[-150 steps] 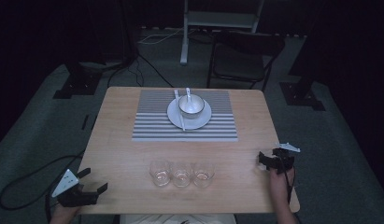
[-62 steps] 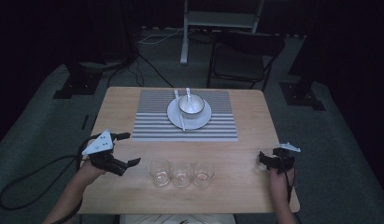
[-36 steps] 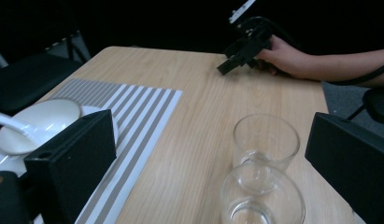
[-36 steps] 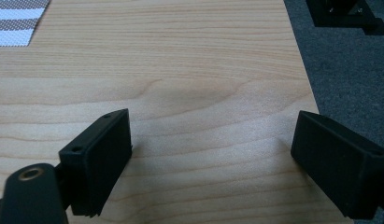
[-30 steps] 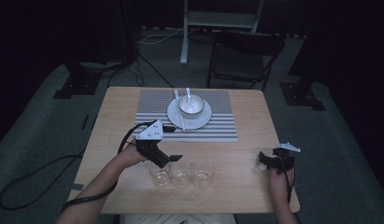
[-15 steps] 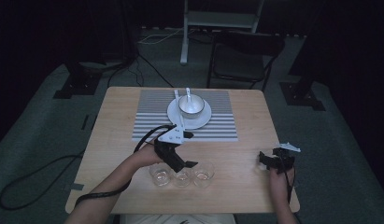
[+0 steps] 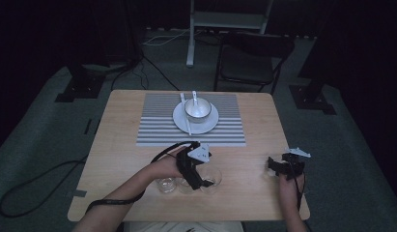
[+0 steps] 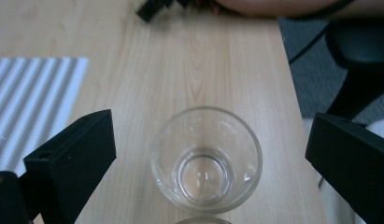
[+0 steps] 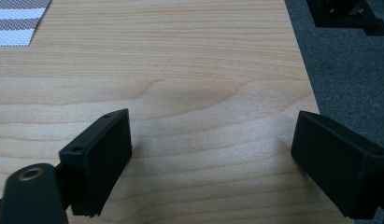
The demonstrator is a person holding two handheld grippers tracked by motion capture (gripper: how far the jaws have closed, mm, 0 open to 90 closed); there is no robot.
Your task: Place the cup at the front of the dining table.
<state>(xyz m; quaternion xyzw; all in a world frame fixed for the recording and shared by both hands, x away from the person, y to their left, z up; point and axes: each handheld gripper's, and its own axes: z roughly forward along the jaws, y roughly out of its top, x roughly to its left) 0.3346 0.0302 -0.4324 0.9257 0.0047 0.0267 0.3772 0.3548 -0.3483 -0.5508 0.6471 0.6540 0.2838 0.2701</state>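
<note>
While right gripper [image 7: 281, 166] stays put, left gripper [image 8: 206, 154] now seemingly straddles glass [image 8: 206, 158].

— What are you working on there?
— You have a light wooden table [image 7: 114, 145] in front of you. Take the striped placemat [image 7: 157, 125] as your landmark: it lies flat on the far half of the table, touching the wood all round.
— What sits on the placemat?
— A white plate [image 7: 208, 124] with a bowl [image 7: 197, 109] in it, at the mat's middle.
— And off the mat?
— Nearer to you than the placemat, three clear glasses [image 7: 166, 184] stand in a row directly on the wood, close beside one another. In your left gripper view the end glass [image 8: 206, 161] stands upright and empty, beside the mat's corner [image 8: 35, 98].
</note>
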